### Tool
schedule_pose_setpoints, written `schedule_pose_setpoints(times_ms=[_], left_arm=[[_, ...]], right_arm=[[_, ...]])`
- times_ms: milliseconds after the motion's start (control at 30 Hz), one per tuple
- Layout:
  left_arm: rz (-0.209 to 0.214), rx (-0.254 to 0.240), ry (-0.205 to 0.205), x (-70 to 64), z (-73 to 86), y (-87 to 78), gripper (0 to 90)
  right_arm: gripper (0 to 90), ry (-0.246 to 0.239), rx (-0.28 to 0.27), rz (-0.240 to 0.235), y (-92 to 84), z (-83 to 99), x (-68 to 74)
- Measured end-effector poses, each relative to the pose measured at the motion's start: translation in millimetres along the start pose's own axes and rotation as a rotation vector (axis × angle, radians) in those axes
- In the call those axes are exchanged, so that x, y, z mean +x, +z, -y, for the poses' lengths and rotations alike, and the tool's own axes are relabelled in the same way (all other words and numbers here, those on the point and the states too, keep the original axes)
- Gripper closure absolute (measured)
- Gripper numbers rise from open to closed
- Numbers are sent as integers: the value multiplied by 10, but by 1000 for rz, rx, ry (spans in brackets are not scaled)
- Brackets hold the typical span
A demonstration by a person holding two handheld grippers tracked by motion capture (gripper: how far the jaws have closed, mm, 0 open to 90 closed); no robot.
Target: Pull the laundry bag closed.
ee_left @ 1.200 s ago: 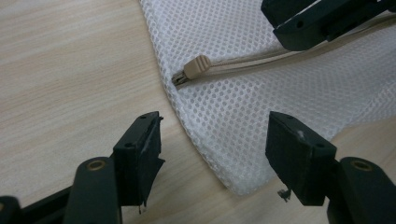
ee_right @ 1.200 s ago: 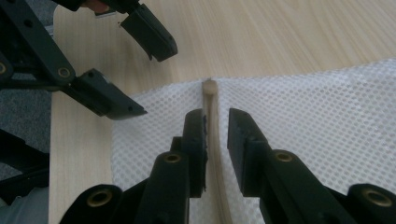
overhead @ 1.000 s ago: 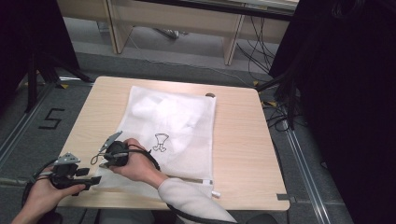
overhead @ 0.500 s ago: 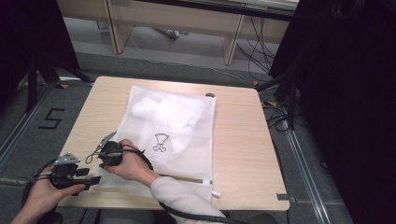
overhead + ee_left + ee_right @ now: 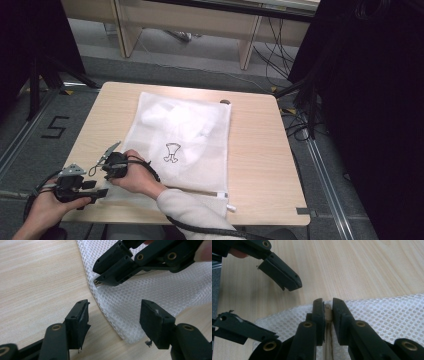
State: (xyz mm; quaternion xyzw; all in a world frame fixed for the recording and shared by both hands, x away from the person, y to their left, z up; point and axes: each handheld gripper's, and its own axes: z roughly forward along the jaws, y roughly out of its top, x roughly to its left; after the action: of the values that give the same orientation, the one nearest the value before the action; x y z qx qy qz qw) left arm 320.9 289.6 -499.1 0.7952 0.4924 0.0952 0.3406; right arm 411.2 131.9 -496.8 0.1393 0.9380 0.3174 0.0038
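A pale wooden surface [image 5: 260,150] carries a white mesh laundry bag [image 5: 190,135], lying flat at its middle. At the bag's near left corner, the right gripper [image 5: 328,305] has just been closing its jaws, now pinching the zipper end [image 5: 327,308]. The left gripper [image 5: 113,315] waits with jaws open, straddling the corner. The thin pinch could slip if pulled sideways.

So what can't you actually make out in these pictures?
- Zip slider: right gripper view, covered by the right gripper fingers closed on the zip.
- Contents of the mesh bag: high view, blurred by the mesh.
- Black drawing: high view, too small.
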Motion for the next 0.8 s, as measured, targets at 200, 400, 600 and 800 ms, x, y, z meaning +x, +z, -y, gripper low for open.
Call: schedule_pose_setpoints(times_ms=[200,400,600,800], left_arm=[[6,-15,-10,-9,1,23,419],[19,-23,-29,-8,-10,31,444],[56,-37,-57,8,-33,30,497],[95,-45,-78,-14,-67,84,536]], right_arm=[[822,-20,-22,3,-27,12,9],[822,-23,-47,2,-128,7,41],[823,-33,-58,12,-246,12,65],[823,-48,-74,16,-337,-18,84]])
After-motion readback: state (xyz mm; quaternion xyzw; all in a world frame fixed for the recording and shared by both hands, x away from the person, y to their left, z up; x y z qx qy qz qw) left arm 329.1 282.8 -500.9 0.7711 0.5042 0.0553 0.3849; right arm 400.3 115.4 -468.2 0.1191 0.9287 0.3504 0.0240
